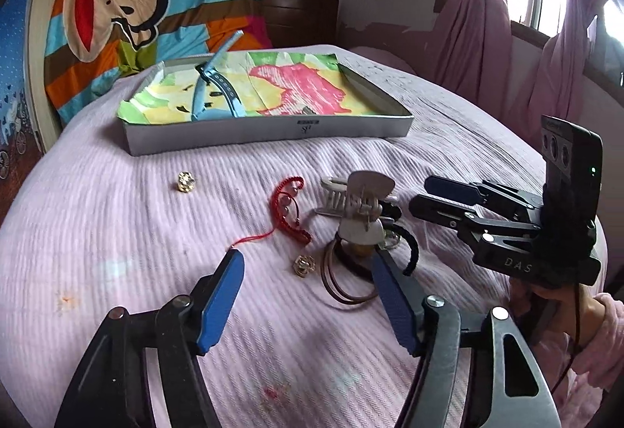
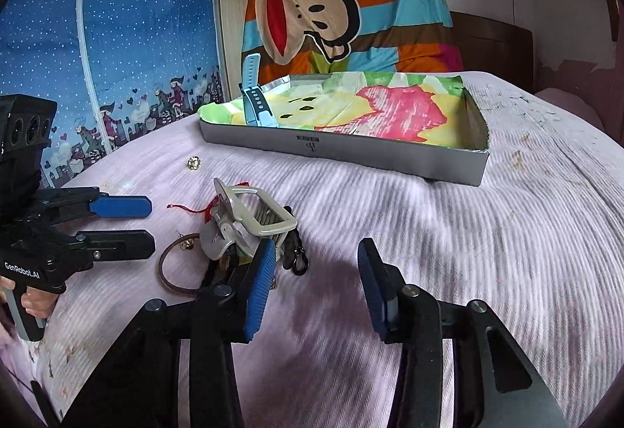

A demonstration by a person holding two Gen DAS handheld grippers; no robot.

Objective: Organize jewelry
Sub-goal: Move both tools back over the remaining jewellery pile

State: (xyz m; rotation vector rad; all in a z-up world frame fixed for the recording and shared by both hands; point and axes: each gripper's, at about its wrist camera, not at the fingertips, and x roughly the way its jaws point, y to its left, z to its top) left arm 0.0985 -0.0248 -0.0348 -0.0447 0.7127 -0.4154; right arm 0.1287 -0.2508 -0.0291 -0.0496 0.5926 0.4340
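Both grippers are over a bed with a pale pink ribbed cover (image 1: 117,217). The left gripper (image 1: 308,272) has its jaws spread wide and empty, low in the centre of the left wrist view; between its blue pads lie a small gold earring (image 1: 303,265) and thin brown hair ties (image 1: 343,283). The right gripper (image 2: 312,264) is also spread wide and holds nothing, at lower centre of the right wrist view; its left pad (image 2: 258,287) sits just beside the jewelry pile. The pile is in mid-frame: a cream hair claw clip (image 1: 360,207), a red braided bracelet (image 1: 288,209) with a loose thread to its left, and a black cord (image 1: 411,252) on the right. A second gold earring (image 1: 185,181) lies apart, toward centre left. A shallow grey box (image 1: 273,131) sits in the upper centre, lined with a crayon drawing of green, yellow and pink; a light blue watch (image 1: 212,88) rests in its left part, one strap standing up over the rim. A striped blanket with a cartoon monkey (image 1: 128,6) hangs at upper left of the left wrist view. Pink curtains (image 1: 487,10) hang at upper right beside a bright window. A hand (image 2: 33,301) grips the left gripper's handle at the lower left edge of the right wrist view.
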